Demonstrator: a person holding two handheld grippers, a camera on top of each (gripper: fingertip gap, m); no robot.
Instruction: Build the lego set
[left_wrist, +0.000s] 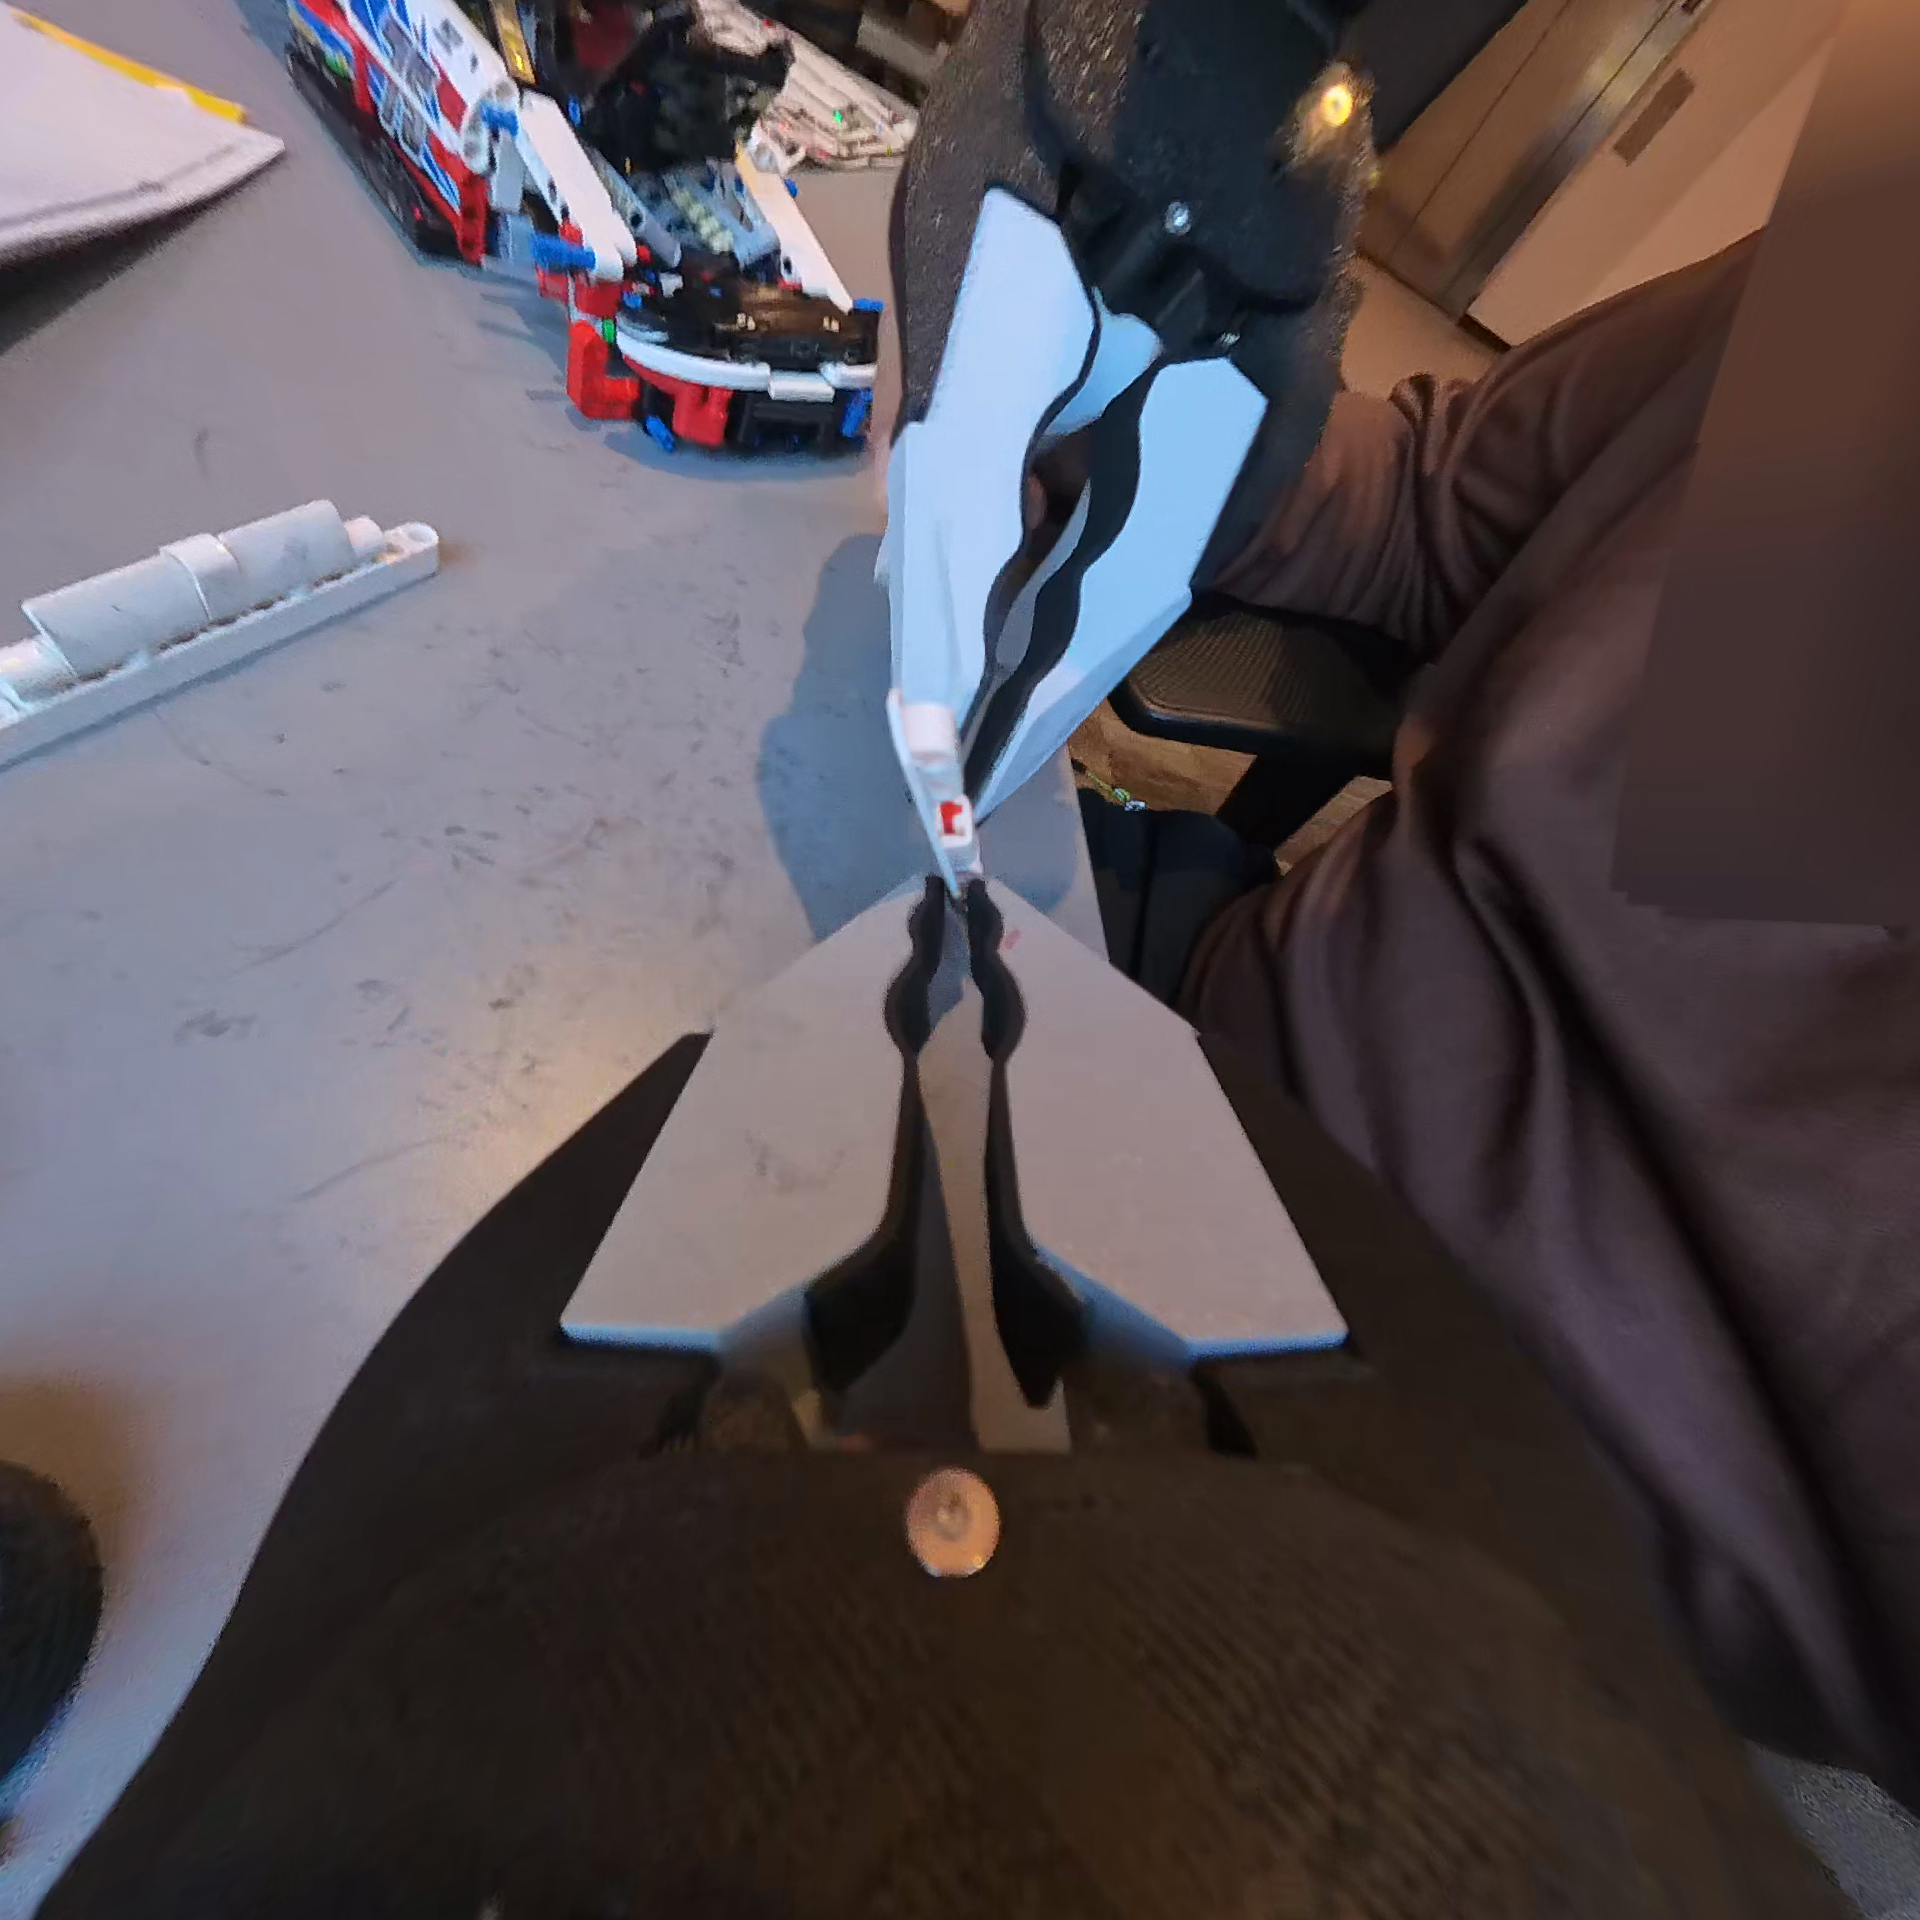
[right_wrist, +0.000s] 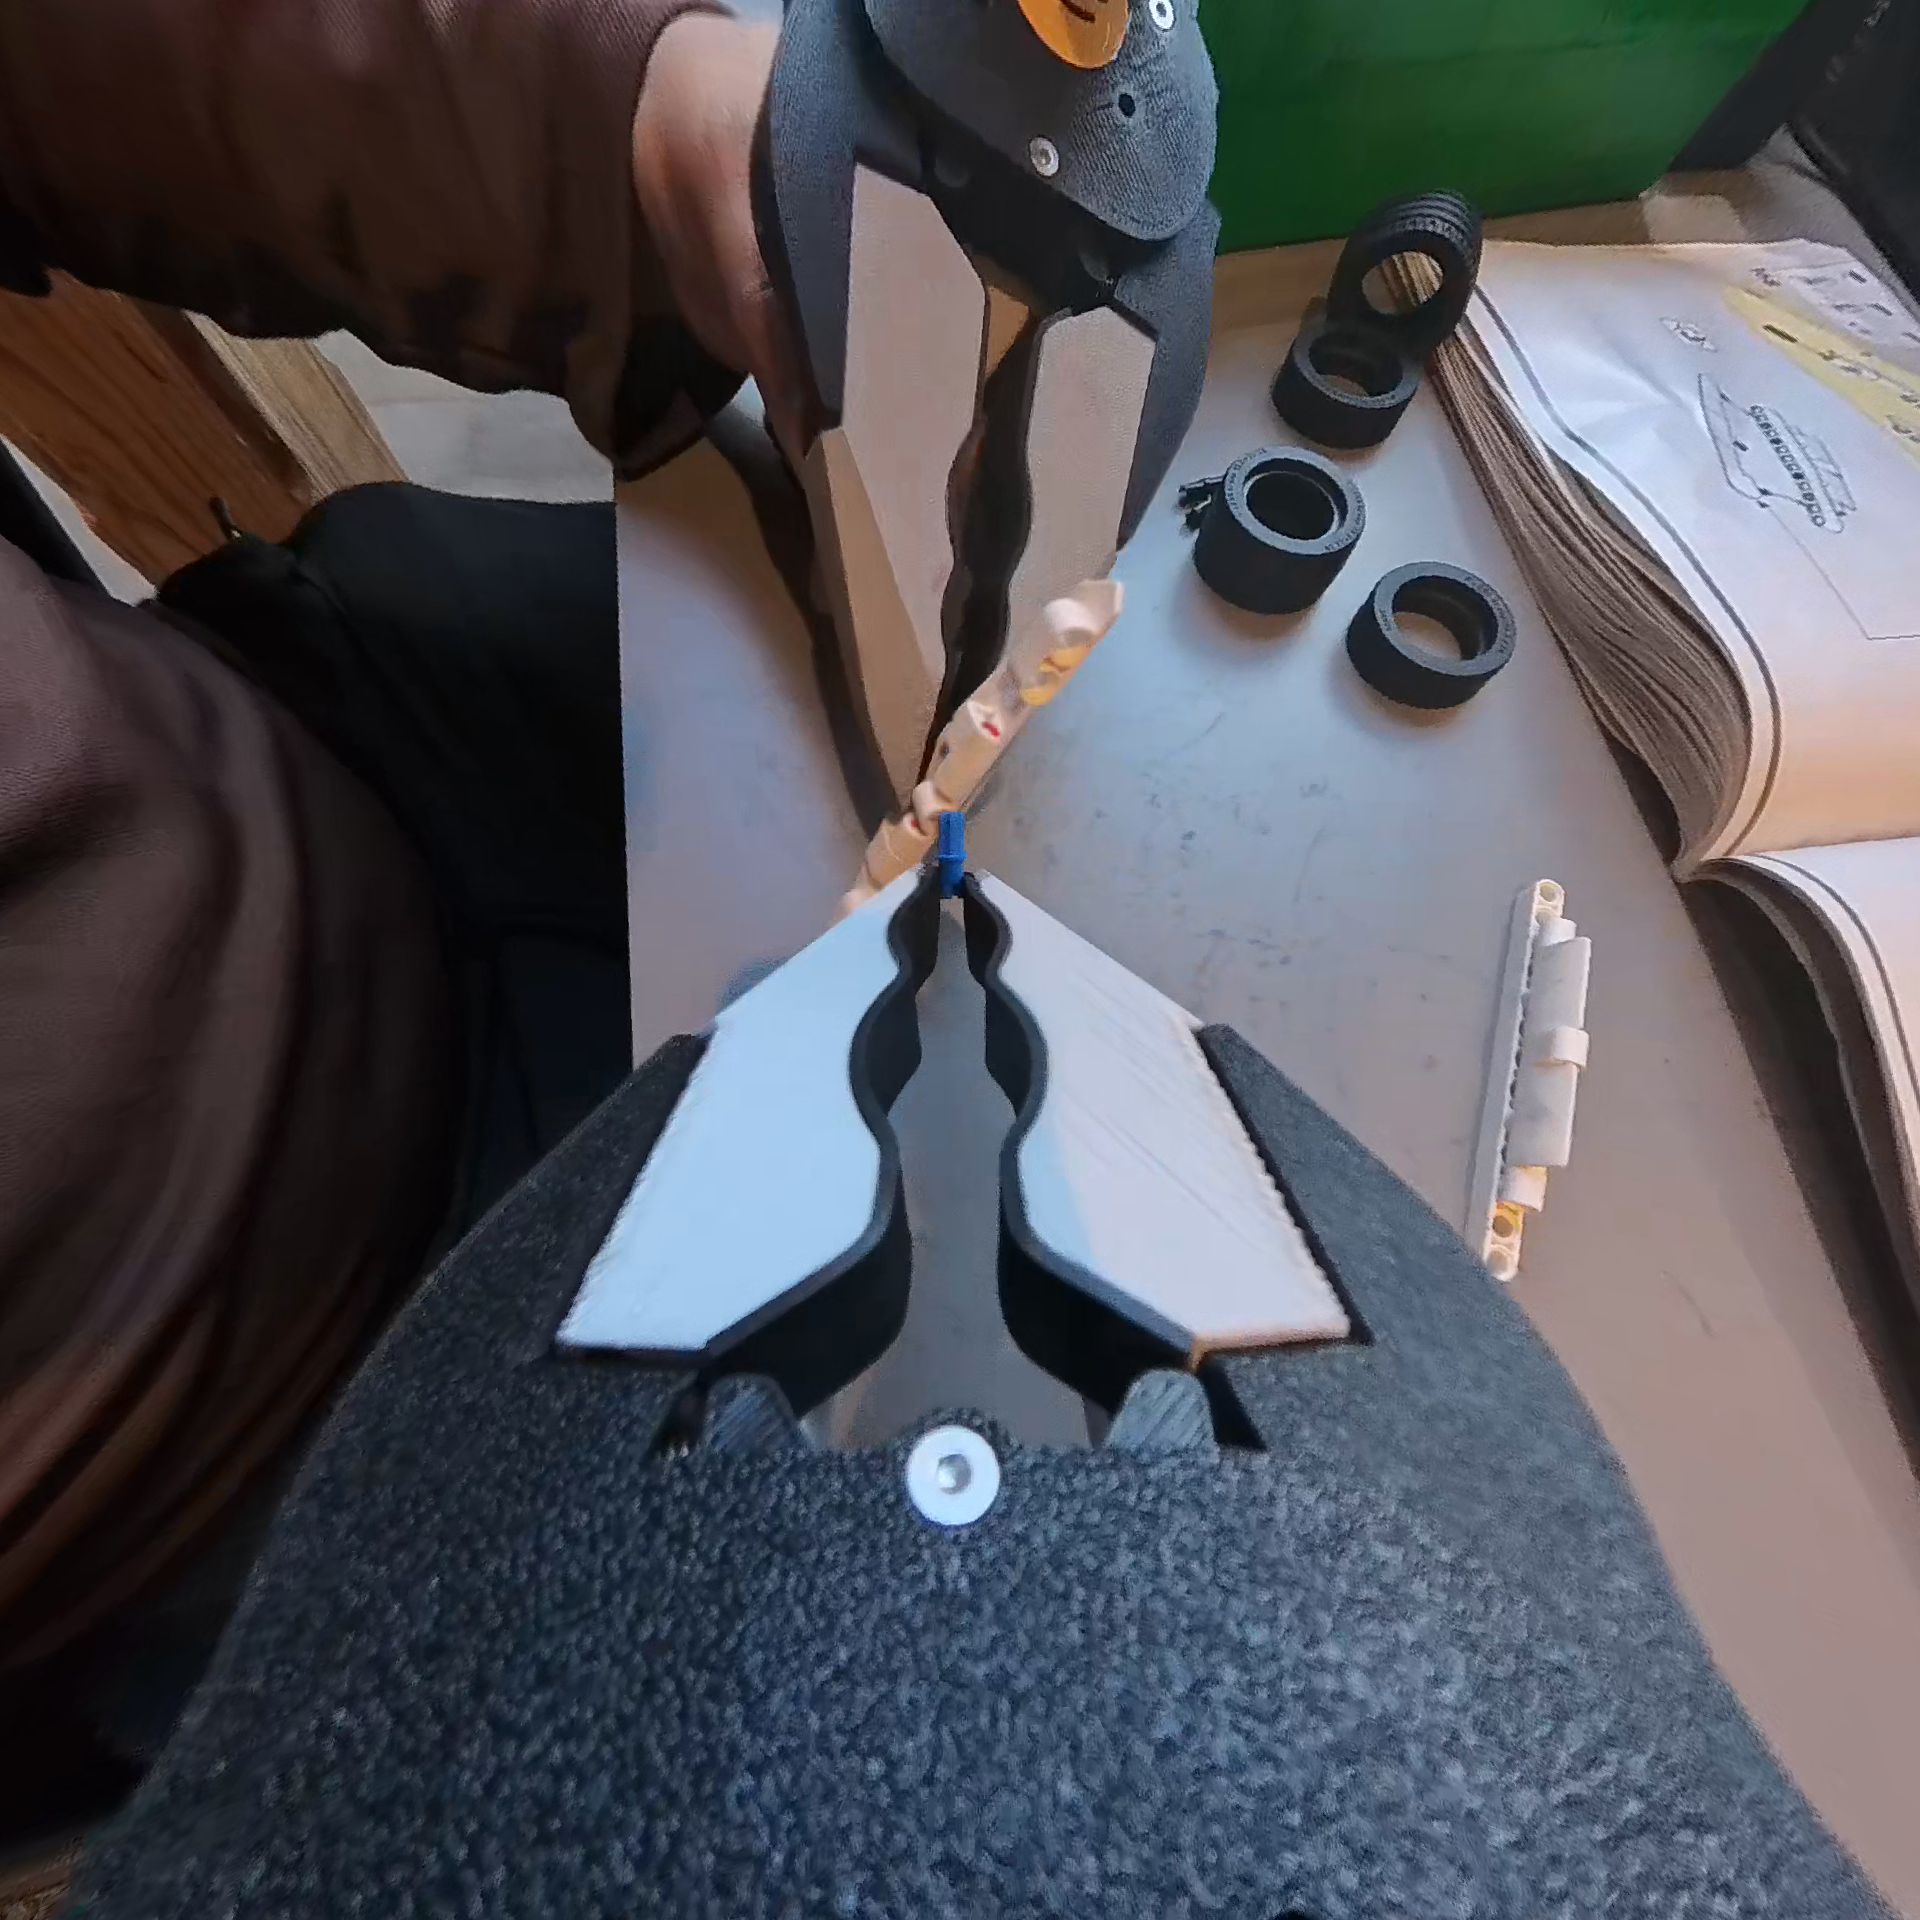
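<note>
Claws meet tip to tip above the surface (left_wrist: 436, 935) edge. Your left claw (left_wrist: 954, 891) pinches the end of a white beam assembly (right_wrist: 997, 717), held tilted in the air. Your right claw (right_wrist: 948, 881) is clamped on a small blue pin (right_wrist: 950, 840), which touches the assembly's lower end. Well apart on the surface: another white beam (right_wrist: 1527, 1081), four black tyres (right_wrist: 1280, 528), an open instruction booklet (right_wrist: 1704, 540), and the red-and-white model (left_wrist: 582, 218).

Both my grippers sit tip to tip mid-frame: left gripper (left_wrist: 954, 891) pinched shut, right gripper (right_wrist: 948, 883) clamped too (brown sleeves (right_wrist: 312, 156) behind, upper left).
</note>
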